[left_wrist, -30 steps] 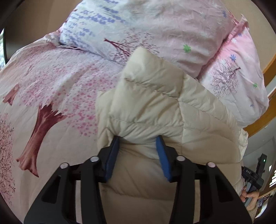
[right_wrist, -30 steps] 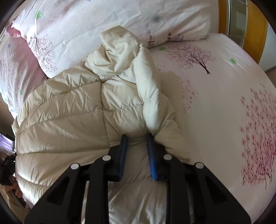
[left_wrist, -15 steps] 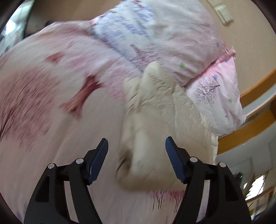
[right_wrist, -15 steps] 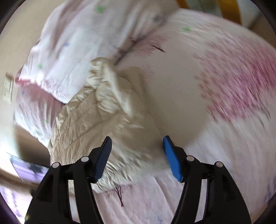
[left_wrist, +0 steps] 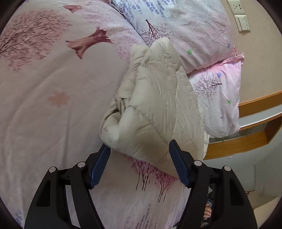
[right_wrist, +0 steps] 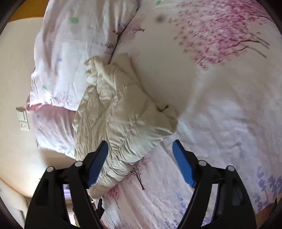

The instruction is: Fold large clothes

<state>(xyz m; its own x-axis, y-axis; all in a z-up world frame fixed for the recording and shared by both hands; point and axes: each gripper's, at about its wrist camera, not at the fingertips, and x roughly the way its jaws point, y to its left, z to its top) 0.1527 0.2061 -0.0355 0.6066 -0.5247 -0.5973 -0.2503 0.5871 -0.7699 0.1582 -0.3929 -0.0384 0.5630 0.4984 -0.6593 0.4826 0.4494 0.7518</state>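
Cream quilted down jacket (left_wrist: 155,109), folded into a thick bundle, lying on a pink bedsheet (left_wrist: 52,105) printed with blossom trees, far end pushed up against two floral pillows (left_wrist: 193,35) at the head of the bed. Left gripper (left_wrist: 139,162) held above and just short of the bundle's near end, blue-padded fingers (left_wrist: 99,165) spread wide, nothing between them; near left corner of the jacket just ahead of the left pad, apart or touching impossible to tell. Right gripper (right_wrist: 140,163) likewise spread wide and empty, jacket (right_wrist: 123,112) ahead and a little to the left, its lower folded edge passing close by the left pad. Long axis of the bundle running away from both grippers toward the pillows (right_wrist: 74,58), slightly slanted. Neither gripper clearly nearer. Open sheet (right_wrist: 220,114) wide on the side away from the wall; on the other side, bed edge, wooden bed frame (left_wrist: 246,142) and beige wall with sockets (left_wrist: 241,15) close by. Fold appears largely done; probably only a tidy or another garment to come. Any further fold likely best taken along the short axis from the near end, with room to swing toward the open sheet, not the bed edge.
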